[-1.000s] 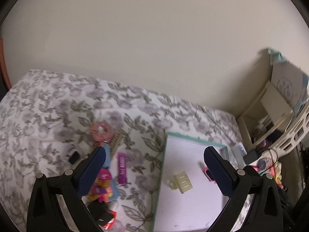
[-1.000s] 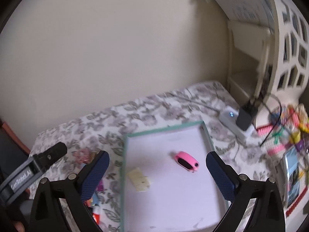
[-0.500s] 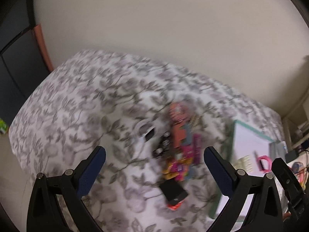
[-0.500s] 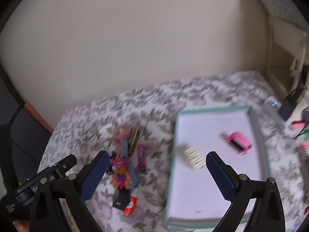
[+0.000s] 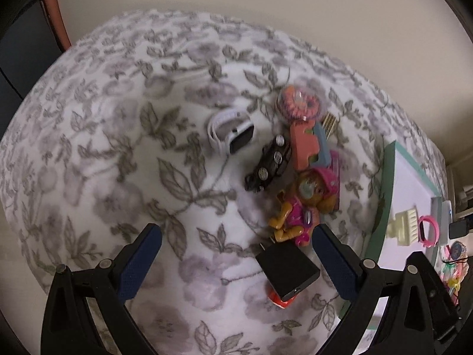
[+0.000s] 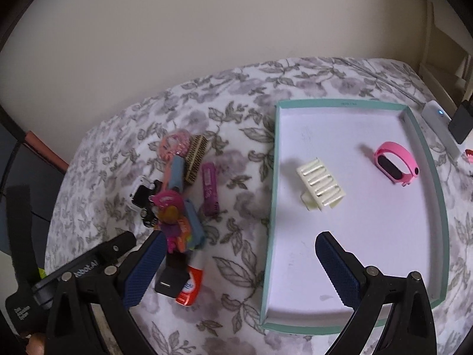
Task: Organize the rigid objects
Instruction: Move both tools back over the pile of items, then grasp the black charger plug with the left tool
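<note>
Two items already sat in the tray (image 6: pixel 430 159): a cream hair clip (image 6: pixel 320 188) and a pink wristband (image 6: pixel 396 167), well apart on its white floor. Everything else was in a pile (image 5: pixel 298 177) on the floral bedspread (image 5: pixel 118 148), left of the tray.

Left gripper (image 5: pixel 236 261) was spread wide, empty, hovering low over the near end of the pile. Right gripper (image 6: pixel 241 267) was also wide and empty, straddling the tray's left wall, so one finger was over the bedspread and one over the tray.

Judged step: left gripper picks the next piece from the pile. Closest candidate was the black charger (image 5: pixel 285 267), lying on top of a red-orange tube (image 5: pixel 280 298), with the toy figure (image 5: pixel 301 207) touching it at the far side.

How I'd do it:
- Shift right first; the charger sat nearer the right finger than the centre of the gap.
- Line the pads up with the charger's flat sides, not its corners.
- Come down shallow. Soft bedding means pressing would sink the piece and tip the tube.
- Close only on the charger; the figure was close enough to get pinched too.
- Lift straight up before crossing to the tray, to clear its wall.

The black toy car (image 5: pixel 270 162) and white watch (image 5: pixel 229 133) lay further out, looser, easier later.
</note>
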Demonstrator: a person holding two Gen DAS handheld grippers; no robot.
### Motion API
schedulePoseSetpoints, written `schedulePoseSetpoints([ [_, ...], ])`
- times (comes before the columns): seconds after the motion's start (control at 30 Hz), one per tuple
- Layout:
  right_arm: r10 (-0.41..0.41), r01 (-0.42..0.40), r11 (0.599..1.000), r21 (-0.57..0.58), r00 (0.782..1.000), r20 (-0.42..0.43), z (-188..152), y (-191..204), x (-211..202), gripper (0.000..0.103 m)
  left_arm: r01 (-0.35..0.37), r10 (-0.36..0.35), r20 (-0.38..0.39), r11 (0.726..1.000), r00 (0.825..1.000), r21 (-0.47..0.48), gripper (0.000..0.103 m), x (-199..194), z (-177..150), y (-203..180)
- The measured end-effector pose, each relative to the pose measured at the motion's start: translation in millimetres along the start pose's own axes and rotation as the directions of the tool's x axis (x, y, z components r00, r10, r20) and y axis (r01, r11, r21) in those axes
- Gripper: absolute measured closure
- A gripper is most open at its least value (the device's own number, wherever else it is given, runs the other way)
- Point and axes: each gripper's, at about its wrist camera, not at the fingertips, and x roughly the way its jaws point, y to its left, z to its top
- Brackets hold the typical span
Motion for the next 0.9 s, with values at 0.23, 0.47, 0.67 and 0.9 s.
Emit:
schedulePoseSetpoints([
  [0.23, -0.02, 0.02, 1.0, 0.005, 1.0, -0.003, 0, -5, 0, 0.001, 0.046, -0.043, -0.092, 0.998, 0.995, 0.03, 0.002, 24, -9, -16],
  [0.47, -0.029, 0.029, 1.0, 0.004, 1.0, -0.006, 0, -6, 2, 0.001, 0.082, -0.07, -0.119, 0.992, 0.99, 0.1, 0.02, 26, -17, -41],
  [0.67, -0.032, 0.032, 0.999, -0.001, 0.999, -0.008, 0, -6, 2, 0.001, 0.097, -0.084, -0.128, 0.99, 0.988, 0.102, 0.042, 24, -16, -46],
  [0.9, -0.031, 0.03, 0.999, -0.042, 0.999, -0.021, -4, 5, 6, 0.001, 0.065, -0.046, -0.136, 0.988, 0.99, 0.139, 0.049, 24, -19, -47],
])
